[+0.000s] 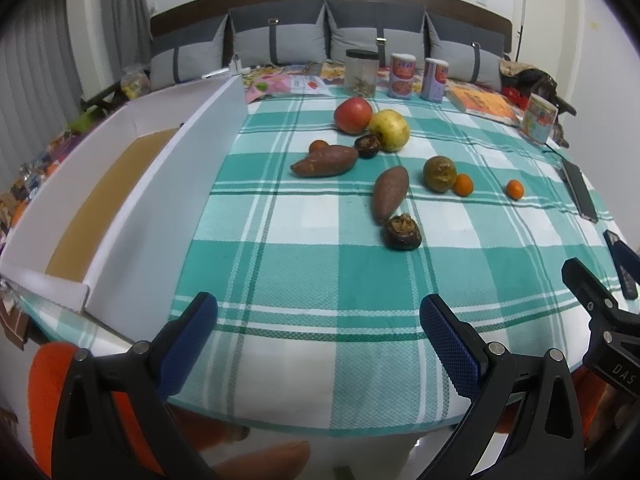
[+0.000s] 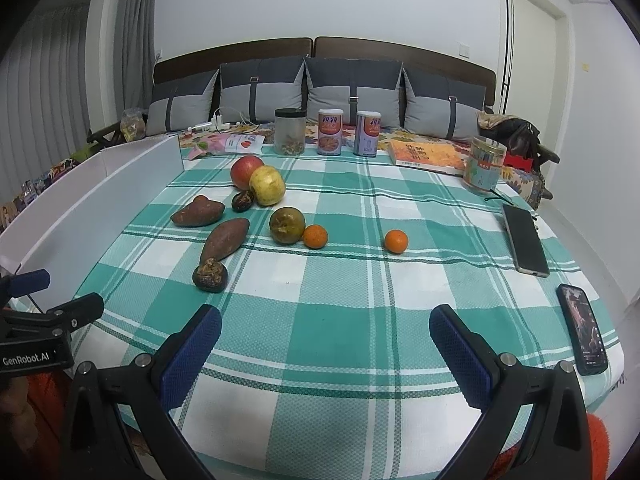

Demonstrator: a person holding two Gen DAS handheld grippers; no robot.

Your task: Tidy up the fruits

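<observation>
Fruits are lying loose on the checked tablecloth [image 2: 360, 280], waiting to be sorted: a red apple [image 2: 245, 170] is touching a yellow apple [image 2: 267, 185], and a dull green fruit [image 2: 286, 225] is sitting just beside a small orange [image 2: 315, 236], while a second small orange [image 2: 396, 241] is resting apart to the right. Two brown tubers [image 2: 224, 240] and two dark shrivelled fruits [image 2: 210, 276] are mingling with them. A white box [image 1: 132, 200] is standing open along the left edge, presumably as the destination. The left gripper [image 1: 318, 340] and right gripper [image 2: 326, 344] are both hovering near the table's front edge, jaws spread wide and holding nothing, likely because no fruit is yet within reach.
</observation>
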